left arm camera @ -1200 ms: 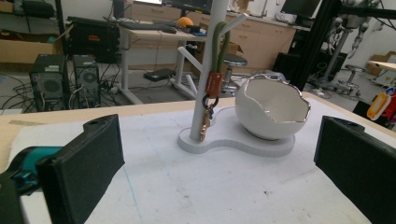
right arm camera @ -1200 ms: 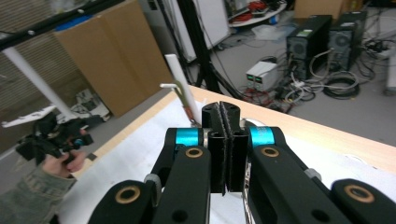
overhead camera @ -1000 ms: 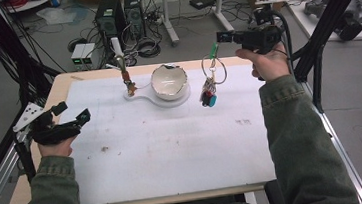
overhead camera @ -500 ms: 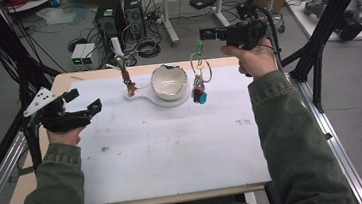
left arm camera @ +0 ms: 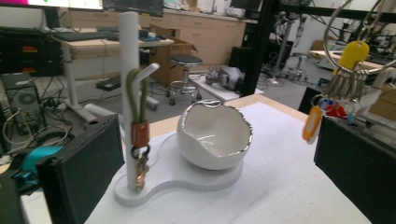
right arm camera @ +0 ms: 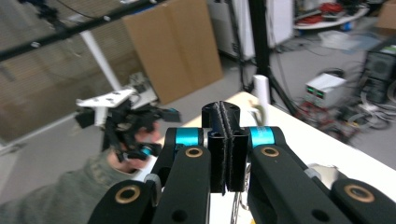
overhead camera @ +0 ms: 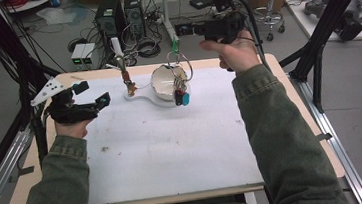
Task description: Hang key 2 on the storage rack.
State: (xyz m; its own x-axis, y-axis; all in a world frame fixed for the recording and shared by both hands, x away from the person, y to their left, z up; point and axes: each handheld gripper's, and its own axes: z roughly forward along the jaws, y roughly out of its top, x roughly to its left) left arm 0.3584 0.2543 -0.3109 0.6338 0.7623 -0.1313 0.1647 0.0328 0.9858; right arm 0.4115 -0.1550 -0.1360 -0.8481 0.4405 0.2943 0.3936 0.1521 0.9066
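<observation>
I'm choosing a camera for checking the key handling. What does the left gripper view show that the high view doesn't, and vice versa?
Left gripper view: close detail, namely the bowl's silvery rim, a yellow tag among the keys, an orange band on the green strap. High view: the right gripper shut on the key ring, the open left gripper, the whole table. Both: bowl, post stand, hanging keys.

- In the right gripper view, the key bunch [right arm camera: 239,205] is almost wholly hidden behind the closed fingers; where they pinch it cannot be seen.
- In the left gripper view, the key ring [left arm camera: 348,35] is cut off by the top and right edges.
- The key tags [overhead camera: 182,96] are too small in the high view to read.
- The left gripper [right arm camera: 135,128] is blurred in the right gripper view.
</observation>
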